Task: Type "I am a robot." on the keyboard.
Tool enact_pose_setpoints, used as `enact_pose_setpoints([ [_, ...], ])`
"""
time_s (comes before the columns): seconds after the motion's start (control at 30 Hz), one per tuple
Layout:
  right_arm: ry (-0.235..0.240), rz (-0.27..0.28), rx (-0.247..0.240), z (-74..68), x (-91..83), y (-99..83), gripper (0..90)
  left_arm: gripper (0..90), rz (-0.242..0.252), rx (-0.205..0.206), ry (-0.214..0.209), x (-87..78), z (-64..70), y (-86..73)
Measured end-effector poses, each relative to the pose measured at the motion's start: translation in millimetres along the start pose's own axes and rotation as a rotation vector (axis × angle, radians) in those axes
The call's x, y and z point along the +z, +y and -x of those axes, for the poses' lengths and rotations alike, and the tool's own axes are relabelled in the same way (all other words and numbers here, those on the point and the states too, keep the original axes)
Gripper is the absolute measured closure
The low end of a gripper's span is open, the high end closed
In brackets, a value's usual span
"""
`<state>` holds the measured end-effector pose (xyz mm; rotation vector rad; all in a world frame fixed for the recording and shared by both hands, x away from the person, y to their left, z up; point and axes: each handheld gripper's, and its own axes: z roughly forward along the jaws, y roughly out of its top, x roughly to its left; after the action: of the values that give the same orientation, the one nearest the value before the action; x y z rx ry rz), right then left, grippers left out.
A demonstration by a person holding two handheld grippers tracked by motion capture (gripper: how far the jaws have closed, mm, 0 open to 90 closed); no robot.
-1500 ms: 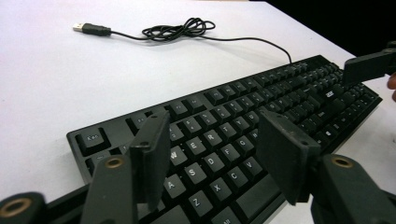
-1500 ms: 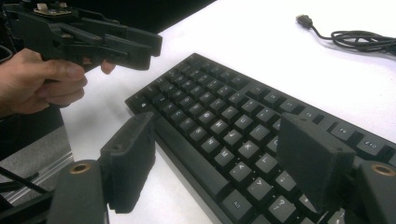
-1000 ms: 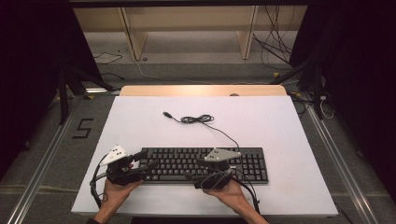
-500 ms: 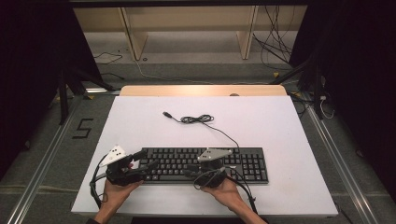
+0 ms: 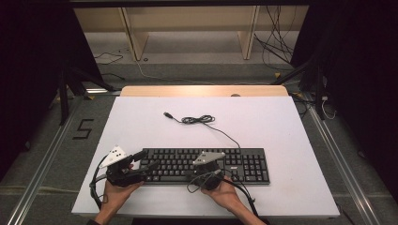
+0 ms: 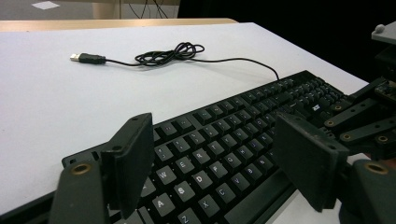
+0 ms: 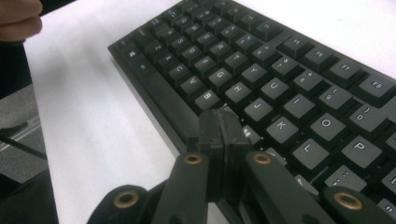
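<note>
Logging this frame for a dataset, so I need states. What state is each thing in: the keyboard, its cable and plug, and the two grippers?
keyboard: flat on the white table, keys up.
cable: loosely coiled, lying behind the keyboard.
USB plug: unplugged, lying free on the table.
left gripper: open, jaws over the keyboard's left end.
right gripper: shut, tip at the keys near the front edge.

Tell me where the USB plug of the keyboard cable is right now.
In the high view the USB plug lies on the white table, left of the cable's coiled bundle, beyond the keyboard and apart from both grippers.
</note>
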<state>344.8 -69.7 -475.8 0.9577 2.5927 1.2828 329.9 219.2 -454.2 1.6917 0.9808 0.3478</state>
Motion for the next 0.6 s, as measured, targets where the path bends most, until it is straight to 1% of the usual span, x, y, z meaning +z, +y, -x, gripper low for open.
enact_pose_setpoints([
  [0.23,-0.006,-0.024,-0.004,0.3,5.9,-1.8,90.0,29.1,-0.001,0.001,0.001,0.0,0.0,0.0],
  [0.47,-0.005,-0.026,-0.005,0.2,7.0,-1.9,90.0,29.1,-0.003,0.001,0.0,0.0,0.1,0.0],
  [0.6,-0.013,-0.034,-0.01,-0.5,9.3,-3.8,90.0,29.1,-0.003,0.001,0.001,0.0,0.0,0.0],
])
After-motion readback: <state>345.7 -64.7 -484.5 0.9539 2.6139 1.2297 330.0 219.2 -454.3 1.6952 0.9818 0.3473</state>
